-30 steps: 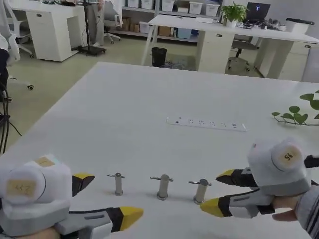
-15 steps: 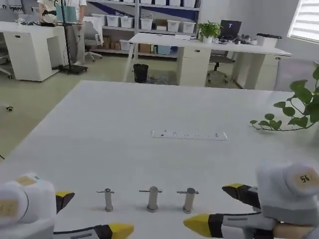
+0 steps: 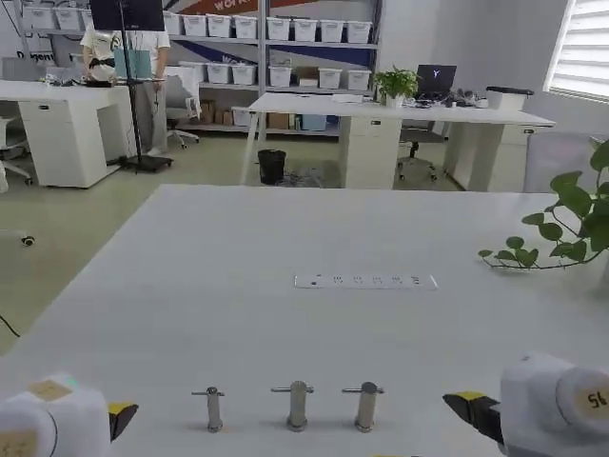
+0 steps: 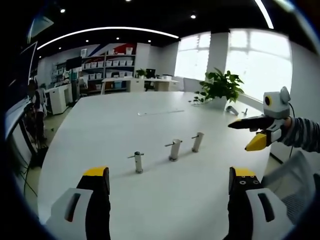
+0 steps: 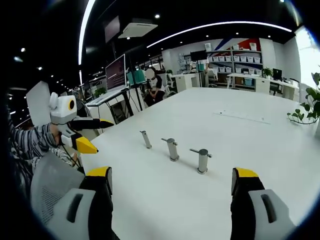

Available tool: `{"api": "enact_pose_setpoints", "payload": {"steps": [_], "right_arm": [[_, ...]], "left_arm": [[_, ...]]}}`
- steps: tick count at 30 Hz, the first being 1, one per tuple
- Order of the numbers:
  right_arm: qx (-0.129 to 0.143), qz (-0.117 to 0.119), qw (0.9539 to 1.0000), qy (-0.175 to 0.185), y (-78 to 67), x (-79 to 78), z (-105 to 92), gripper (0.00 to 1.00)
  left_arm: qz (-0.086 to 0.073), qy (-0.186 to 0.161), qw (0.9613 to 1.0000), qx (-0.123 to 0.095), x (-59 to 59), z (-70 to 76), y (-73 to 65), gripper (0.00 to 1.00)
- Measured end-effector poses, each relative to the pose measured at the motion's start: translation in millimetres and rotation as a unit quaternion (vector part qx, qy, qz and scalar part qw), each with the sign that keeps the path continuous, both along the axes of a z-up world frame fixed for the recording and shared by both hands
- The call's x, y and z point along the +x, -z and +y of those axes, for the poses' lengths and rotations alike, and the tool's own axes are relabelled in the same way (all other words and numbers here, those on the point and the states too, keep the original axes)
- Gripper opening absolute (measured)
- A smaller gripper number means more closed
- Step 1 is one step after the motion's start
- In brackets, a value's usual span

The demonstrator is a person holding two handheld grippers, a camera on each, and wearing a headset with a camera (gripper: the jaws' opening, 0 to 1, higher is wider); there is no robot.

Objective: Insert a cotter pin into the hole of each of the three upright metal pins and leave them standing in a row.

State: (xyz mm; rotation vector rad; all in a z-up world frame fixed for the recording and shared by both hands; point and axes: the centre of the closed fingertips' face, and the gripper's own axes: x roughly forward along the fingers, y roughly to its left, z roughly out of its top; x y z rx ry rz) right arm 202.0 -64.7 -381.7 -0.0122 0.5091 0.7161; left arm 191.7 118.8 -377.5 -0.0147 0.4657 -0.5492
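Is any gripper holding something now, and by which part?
Nothing is held. The left gripper and the right gripper are both open and empty; the three metal pins stand free on the table.

Got a big white table here. Carrying three upright metal pins in a row, sat between the left gripper and right gripper. Also a flat white power strip well beyond both grippers, and a leafy plant out past the right one.
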Motion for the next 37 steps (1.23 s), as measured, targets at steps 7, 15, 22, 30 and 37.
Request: {"api": "enact_pose_setpoints", "payload": {"steps": [7,15,22,30,37], "right_arm": [[0.018,0.003,0.9998,0.010,-2.6,-3.4,0.9,0.98],[0.021,0.004,0.9997,0.012,-2.0,-4.3,1.1,0.97],[0.026,0.006,0.9995,0.016,0.1,-5.9,0.6,0.96],[0.032,0.008,0.9993,0.019,0.4,-7.1,1.0,0.95],[0.040,0.011,0.9989,0.021,0.5,-7.6,2.8,0.94]], "left_arm": [[0.001,-0.010,1.0000,0.001,-4.0,3.8,-0.2,0.99],[0.002,-0.014,0.9999,0.003,-4.8,6.8,-0.1,0.99],[0.001,-0.016,0.9999,0.005,-3.9,7.4,-0.3,0.99],[0.003,-0.021,0.9998,0.005,-4.4,9.5,0.1,0.99],[0.004,-0.025,0.9997,0.004,-4.5,12.3,0.6,0.98]]}}
